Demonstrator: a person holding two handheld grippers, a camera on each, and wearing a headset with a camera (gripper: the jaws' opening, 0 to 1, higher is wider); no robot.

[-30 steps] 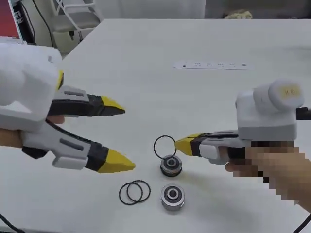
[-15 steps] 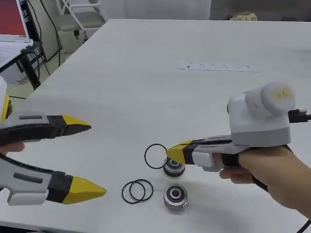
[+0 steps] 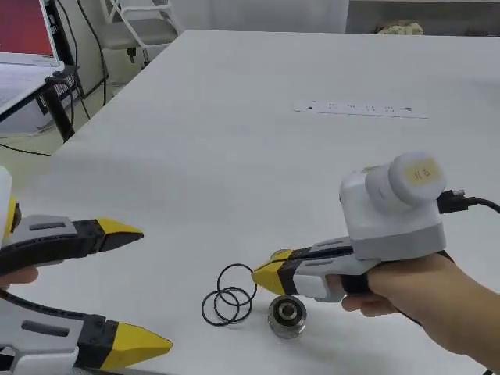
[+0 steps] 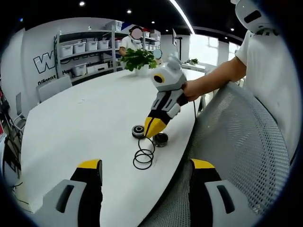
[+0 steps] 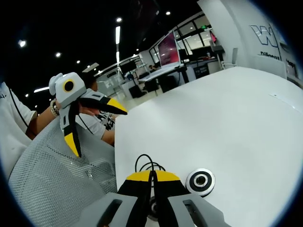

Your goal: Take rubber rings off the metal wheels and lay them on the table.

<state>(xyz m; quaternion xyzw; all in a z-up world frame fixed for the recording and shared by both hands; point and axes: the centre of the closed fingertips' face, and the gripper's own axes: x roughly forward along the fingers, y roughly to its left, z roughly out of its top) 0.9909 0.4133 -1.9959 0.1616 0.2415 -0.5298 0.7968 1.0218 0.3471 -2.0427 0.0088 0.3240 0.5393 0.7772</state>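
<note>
1. The left gripper (image 3: 144,287) is nearest, low at the left and roughly level, with its jaws spread wide on nothing.
2. The right gripper (image 3: 262,275), held in a hand (image 3: 422,293), points left with its jaws pressed together. Its tips meet the rim of one of three rubber rings (image 3: 229,301) on the table (image 3: 234,141); I cannot tell if that ring is pinched.
3. A metal wheel (image 3: 287,315) stands just right of the rings. The left gripper view shows a second wheel (image 4: 138,131) beside the right gripper's tip.
4. Farther off lies a power strip (image 3: 361,109), and a wall (image 4: 28,52) in the left gripper view bears a large "W" (image 4: 42,62).

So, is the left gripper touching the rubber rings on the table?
Apart. Head view shows bare table between the open left gripper and the rubber rings.
</note>
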